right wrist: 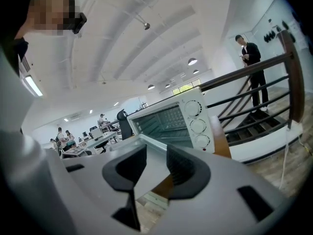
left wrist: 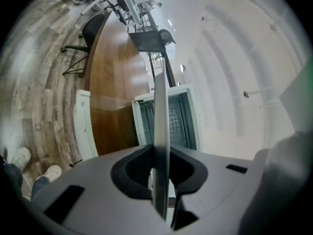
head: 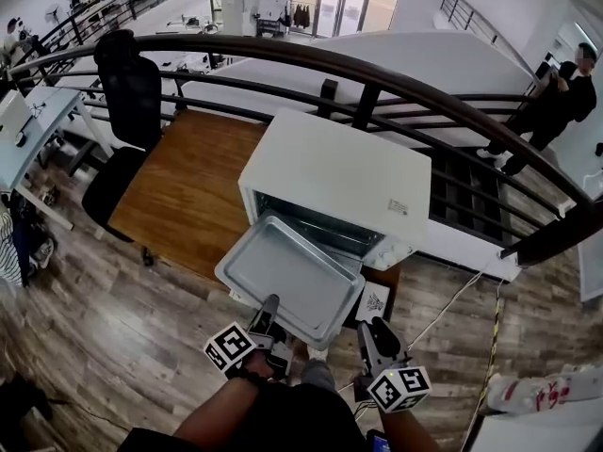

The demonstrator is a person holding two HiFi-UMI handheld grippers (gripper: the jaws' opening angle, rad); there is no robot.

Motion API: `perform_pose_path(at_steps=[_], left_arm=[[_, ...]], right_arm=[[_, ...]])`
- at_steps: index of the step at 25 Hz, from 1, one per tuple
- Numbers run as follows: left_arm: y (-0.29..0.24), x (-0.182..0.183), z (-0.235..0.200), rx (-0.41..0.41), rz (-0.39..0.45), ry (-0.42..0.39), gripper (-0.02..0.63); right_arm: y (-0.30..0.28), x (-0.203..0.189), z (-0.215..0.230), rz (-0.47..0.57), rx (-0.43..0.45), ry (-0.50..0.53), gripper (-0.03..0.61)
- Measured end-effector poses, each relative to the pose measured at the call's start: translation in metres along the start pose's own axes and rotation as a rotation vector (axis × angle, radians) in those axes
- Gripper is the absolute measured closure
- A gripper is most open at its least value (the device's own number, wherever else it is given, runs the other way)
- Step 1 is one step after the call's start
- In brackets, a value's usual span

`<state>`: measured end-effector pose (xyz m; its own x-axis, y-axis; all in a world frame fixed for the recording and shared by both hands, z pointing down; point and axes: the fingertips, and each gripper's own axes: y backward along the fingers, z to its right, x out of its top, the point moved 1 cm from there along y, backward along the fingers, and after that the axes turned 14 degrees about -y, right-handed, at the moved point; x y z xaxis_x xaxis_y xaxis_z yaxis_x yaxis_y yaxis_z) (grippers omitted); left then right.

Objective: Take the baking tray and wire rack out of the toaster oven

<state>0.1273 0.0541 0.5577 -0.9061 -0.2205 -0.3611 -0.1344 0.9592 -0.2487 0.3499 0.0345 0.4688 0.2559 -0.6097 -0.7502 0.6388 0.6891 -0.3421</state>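
A white toaster oven [head: 330, 172] stands open on a wooden table [head: 188, 186]. A grey baking tray [head: 283, 271] sticks out of its mouth toward me, over the lowered door. My left gripper [head: 268, 314] is rolled on its side and shut on the tray's near rim [left wrist: 161, 111], which runs edge-on between the pads. My right gripper [head: 375, 332] sits at the tray's near right corner. In the right gripper view that corner [right wrist: 146, 153] reaches in between the jaws of the right gripper [right wrist: 156, 165], which stand apart with table and floor showing beside it. A wire grid [right wrist: 166, 119] shows inside the oven cavity.
A dark curved railing [head: 424, 88] runs behind the table, with stairs and a person [head: 556, 102] beyond. A black office chair [head: 127, 92] stands at the table's left end. A small printed card [head: 374, 301] lies by the oven's front right. A cable [head: 452, 299] trails over the wood floor.
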Motion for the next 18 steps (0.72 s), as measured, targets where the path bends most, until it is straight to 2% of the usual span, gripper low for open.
perform_pose_path(at_steps=[9,18], left_arm=[[0.062,0.034,-0.019,0.023,0.033,-0.09,0.552],[0.124,0.092,-0.043,0.032,0.096,-0.21,0.551]], right_arm=[[-0.031,-0.023,-0.056,-0.073,0.122,0.062,0.454],[-0.071,-0.06,-0.137,-0.171,0.304,0.179,0.456]])
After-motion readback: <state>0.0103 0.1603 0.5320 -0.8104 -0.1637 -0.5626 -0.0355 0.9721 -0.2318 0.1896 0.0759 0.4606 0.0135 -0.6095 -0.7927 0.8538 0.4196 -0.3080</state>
